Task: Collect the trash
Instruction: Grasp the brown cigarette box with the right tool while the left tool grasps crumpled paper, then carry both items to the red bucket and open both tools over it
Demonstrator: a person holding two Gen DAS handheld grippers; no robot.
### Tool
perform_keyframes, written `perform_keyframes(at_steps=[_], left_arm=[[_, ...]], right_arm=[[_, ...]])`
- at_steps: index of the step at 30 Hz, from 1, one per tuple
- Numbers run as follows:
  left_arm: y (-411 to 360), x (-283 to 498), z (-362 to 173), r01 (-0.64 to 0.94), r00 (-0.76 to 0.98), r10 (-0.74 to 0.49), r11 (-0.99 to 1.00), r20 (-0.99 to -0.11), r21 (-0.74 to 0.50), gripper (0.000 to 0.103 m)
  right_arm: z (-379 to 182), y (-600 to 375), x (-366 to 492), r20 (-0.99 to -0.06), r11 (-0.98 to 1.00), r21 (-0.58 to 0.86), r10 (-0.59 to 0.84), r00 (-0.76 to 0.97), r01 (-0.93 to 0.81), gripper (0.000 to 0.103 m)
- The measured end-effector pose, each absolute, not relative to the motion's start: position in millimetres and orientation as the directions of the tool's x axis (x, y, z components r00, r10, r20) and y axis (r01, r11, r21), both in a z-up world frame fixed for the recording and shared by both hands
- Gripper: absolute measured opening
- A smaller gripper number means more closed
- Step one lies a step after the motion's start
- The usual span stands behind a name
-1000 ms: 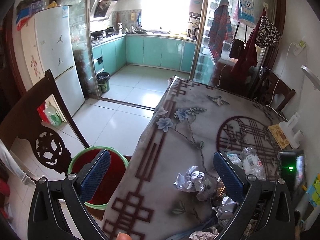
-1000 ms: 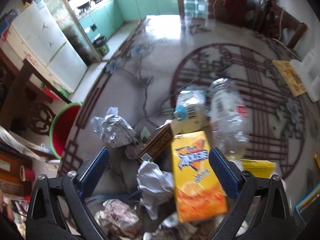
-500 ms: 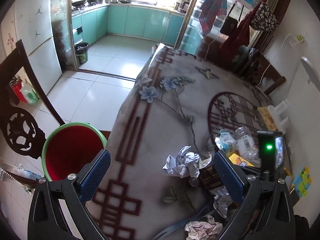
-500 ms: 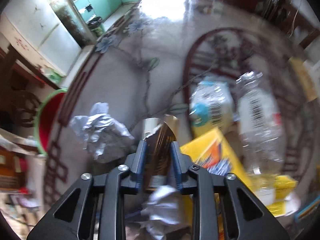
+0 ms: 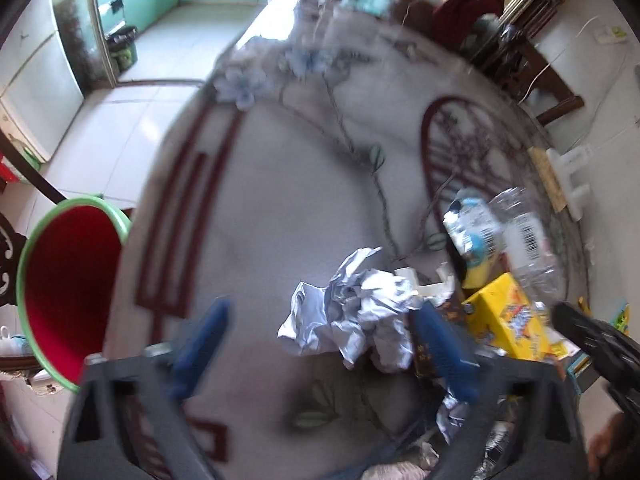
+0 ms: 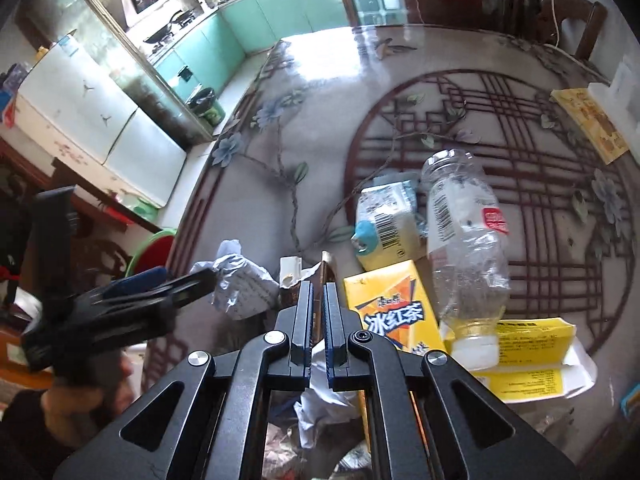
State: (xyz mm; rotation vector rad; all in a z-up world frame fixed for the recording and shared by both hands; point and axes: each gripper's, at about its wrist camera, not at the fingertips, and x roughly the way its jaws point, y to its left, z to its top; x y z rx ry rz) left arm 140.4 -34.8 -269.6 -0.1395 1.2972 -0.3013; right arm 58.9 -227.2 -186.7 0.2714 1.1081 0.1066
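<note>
Right gripper (image 6: 318, 300) clamped on brown carton (image 6: 326, 270), centre frame. Left gripper (image 5: 320, 340) open, straddling paper wad (image 5: 352, 312) at lower centre. Red bin (image 5: 64, 292) at left edge.

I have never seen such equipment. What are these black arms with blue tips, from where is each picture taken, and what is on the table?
No robot is here: a person holds a two-finger gripper in each hand, and each carries a camera looking along its fingers.

The left camera shows the left gripper, jaws wide open, at a crumpled paper ball. A red bucket with green rim stands beside the table.

The right camera shows the right gripper shut on a thin brown carton. Nearby lie a yellow tea carton, a clear plastic bottle and a milk carton. The black tool at its left is the other gripper.
</note>
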Motion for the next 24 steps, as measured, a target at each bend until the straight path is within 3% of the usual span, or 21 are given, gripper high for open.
perform_keyframes(at_steps=[1,2,3,4,5,7,8,12,16,20,21,22,24], left_arm=[[-33.4,142.4,-273.3,0.136,0.231,-0.316,0.947,-0.92,-0.291,0.051],[-31.0,143.4,-273.2,0.13,0.233,-0.349,0.936,-0.908,-0.327,0.042],[-31.2,144.2,-271.7,0.133,0.233,-0.357,0.933,-0.905,-0.334,0.026],[-32.2,143.9,-268.3,0.149,0.243,-0.364,0.93,-0.899,-0.336,0.019],[-32.1,141.4,-261.4,0.166,0.267,-0.362,0.93,-0.893,-0.327,0.013],[-27.2,134.5,-246.0,0.182,0.319,-0.352,0.934,-0.88,-0.308,0.012],[-23.0,132.4,-239.0,0.184,0.339,-0.351,0.935,-0.873,-0.304,0.001],[1.7,118.0,-209.0,0.18,0.426,-0.334,0.942,-0.841,-0.283,0.0],[30.2,103.6,-188.9,0.176,0.47,-0.318,0.948,-0.824,-0.266,0.0],[49.7,94.0,-184.9,0.194,0.474,-0.311,0.949,-0.823,-0.247,0.0],[52.8,92.1,-186.1,0.19,0.472,-0.31,0.95,-0.826,-0.248,0.0],[56.8,91.0,-187.5,0.182,0.465,-0.312,0.949,-0.828,-0.256,0.0],[61.4,90.1,-190.9,0.174,0.452,-0.324,0.946,-0.831,-0.274,0.0]], right_arm=[[-185.9,-226.4,58.1,-0.866,0.961,0.271,0.22,0.448,0.052,0.007],[-184.5,-226.6,56.5,-0.865,0.96,0.275,0.222,0.45,0.056,0.02],[-184.2,-225.3,56.3,-0.869,0.962,0.269,0.216,0.446,0.057,0.033],[-184.0,-225.0,57.2,-0.872,0.965,0.257,0.206,0.443,0.058,0.068],[-183.3,-224.7,56.4,-0.873,0.968,0.244,0.193,0.448,0.058,0.086],[-181.9,-219.3,56.1,-0.871,0.974,0.221,0.176,0.459,0.046,0.086],[-182.9,-213.8,59.0,-0.876,0.976,0.216,0.18,0.448,0.03,0.086],[-197.4,-180.8,72.8,-0.904,0.988,0.138,0.152,0.4,-0.063,0.086],[-239.2,-146.1,92.1,-0.954,0.99,0.045,0.082,0.288,-0.135,0.07],[-276.0,-139.7,103.1,-0.981,0.993,-0.018,0.005,0.194,-0.117,0.069],[-283.5,-139.4,104.1,-0.984,0.993,-0.023,-0.002,0.176,-0.113,0.064],[-286.8,-136.3,103.8,-0.982,0.991,-0.047,-0.023,0.186,-0.127,0.047],[-283.8,-135.8,105.2,-0.982,0.992,-0.014,0.01,0.191,-0.125,0.045]])
